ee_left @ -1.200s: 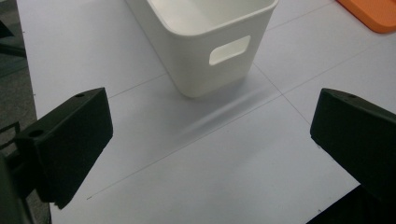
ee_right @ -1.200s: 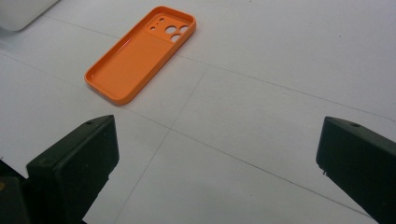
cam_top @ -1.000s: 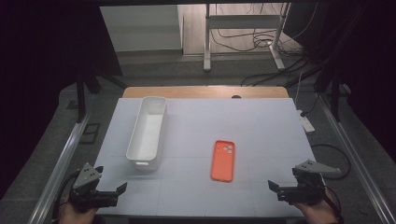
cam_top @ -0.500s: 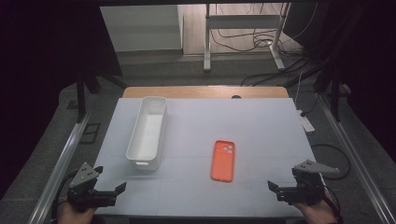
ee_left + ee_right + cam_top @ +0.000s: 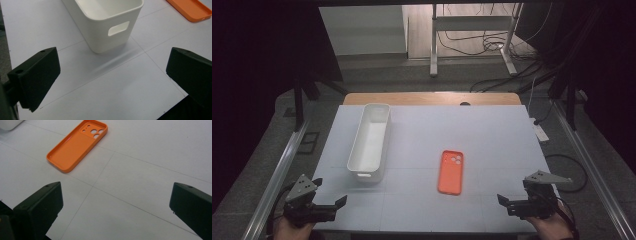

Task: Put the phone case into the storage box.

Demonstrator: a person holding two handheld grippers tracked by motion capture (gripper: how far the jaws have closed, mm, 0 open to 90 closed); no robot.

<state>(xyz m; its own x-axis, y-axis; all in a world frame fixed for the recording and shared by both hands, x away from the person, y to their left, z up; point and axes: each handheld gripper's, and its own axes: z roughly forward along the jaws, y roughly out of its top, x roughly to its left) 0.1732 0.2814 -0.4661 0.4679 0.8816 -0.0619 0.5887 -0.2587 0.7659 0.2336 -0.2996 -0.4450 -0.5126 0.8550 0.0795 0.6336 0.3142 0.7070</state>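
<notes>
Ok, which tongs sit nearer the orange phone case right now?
The right tongs: the phone case lies right of centre, while the left tongs face the white bin.

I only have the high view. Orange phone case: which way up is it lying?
Observer: Open side up. The right gripper view shows the phone case with its raised rim and hollow inside facing the camera.
Operator: White bin, anything in it?
Observer: The left gripper view shows the near end of the bin bare inside; its far end is cut off there.
Operator: Handle on the bin?
Observer: Yes, a slot cut-out in the near end wall, facing the left gripper.
Operator: Right gripper jaws?
Observer: The right gripper is open wide, with bare table between the jaws and the case ahead of them, untouched.
</notes>
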